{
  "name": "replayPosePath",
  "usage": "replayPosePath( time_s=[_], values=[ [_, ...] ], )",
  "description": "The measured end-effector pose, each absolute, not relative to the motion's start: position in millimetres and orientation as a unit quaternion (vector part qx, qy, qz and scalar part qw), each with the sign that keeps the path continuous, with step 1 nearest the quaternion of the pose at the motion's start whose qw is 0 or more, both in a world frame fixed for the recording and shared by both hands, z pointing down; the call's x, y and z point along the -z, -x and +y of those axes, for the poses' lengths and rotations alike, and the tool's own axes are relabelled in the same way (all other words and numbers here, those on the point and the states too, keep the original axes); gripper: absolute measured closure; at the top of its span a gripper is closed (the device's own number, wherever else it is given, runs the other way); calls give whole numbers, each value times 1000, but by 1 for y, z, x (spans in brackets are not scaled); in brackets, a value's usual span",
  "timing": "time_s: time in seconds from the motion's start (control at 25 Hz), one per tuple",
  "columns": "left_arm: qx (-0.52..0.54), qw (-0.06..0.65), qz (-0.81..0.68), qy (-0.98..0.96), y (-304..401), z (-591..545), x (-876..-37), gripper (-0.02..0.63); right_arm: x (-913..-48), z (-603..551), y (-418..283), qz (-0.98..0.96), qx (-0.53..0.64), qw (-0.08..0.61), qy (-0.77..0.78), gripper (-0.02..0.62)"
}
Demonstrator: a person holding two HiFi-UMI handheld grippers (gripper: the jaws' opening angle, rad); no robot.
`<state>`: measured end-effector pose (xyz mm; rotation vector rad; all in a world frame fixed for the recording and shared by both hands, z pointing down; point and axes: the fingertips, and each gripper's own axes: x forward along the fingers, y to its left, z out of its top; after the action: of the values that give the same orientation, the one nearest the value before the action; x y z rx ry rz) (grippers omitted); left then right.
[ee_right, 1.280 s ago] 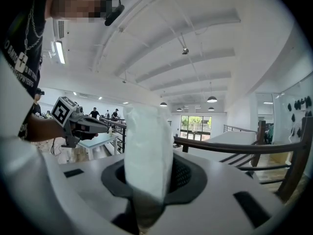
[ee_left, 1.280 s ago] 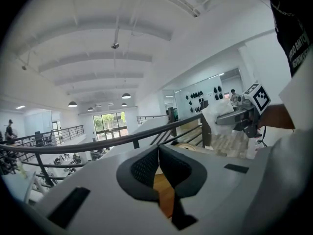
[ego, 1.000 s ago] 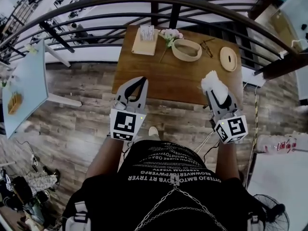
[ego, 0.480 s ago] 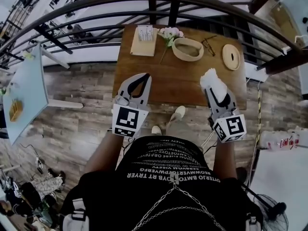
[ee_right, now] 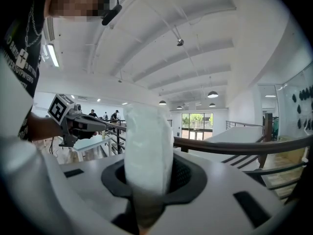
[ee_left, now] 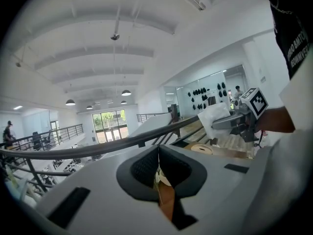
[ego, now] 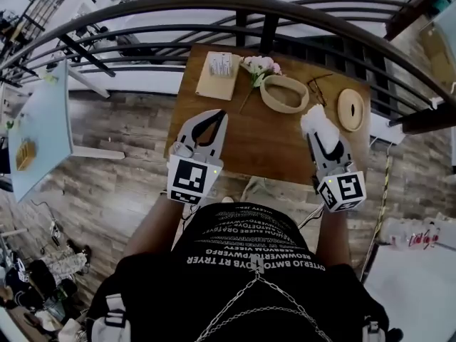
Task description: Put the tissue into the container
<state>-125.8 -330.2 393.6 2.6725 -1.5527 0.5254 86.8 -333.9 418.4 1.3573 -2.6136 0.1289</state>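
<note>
Right gripper is clamped on the tissue, which sticks out past its jaws over the table's near right part. Left gripper has its jaws together and empty, over the table's near left edge. The container sits on the table's far side, apart from the tissue

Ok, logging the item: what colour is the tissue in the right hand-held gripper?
White; the tissue shows best in the right gripper view.
</note>
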Motion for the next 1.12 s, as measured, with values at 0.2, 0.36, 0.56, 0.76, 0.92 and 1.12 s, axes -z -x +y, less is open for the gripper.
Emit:
replayPosePath(
  time_s=[0.2, 0.36, 0.56, 0.76, 0.92, 1.12],
  values=[
    [-168, 9, -506, -846, 117, -371, -398, 577, -424, -380, -99, -887, -46, 104, -448, 477],
    [-173, 18, -509, -843, 110, -401, -405, 577, -435, -417, -110, -888, -51, 118, -442, 477],
    [-179, 29, -511, -840, 104, -432, -417, 577, -466, -460, -125, -884, -63, 142, -441, 477],
    [-185, 41, -512, -837, 100, -450, -431, 577, -521, -498, -129, -882, -89, 184, -425, 477],
    [-198, 55, -515, -832, 103, -458, -448, 577, -581, -530, -118, -882, -122, 216, -401, 477],
    [-211, 64, -522, -824, 110, -458, -458, 577, -663, -551, -103, -877, -160, 273, -362, 477]
  ],
)
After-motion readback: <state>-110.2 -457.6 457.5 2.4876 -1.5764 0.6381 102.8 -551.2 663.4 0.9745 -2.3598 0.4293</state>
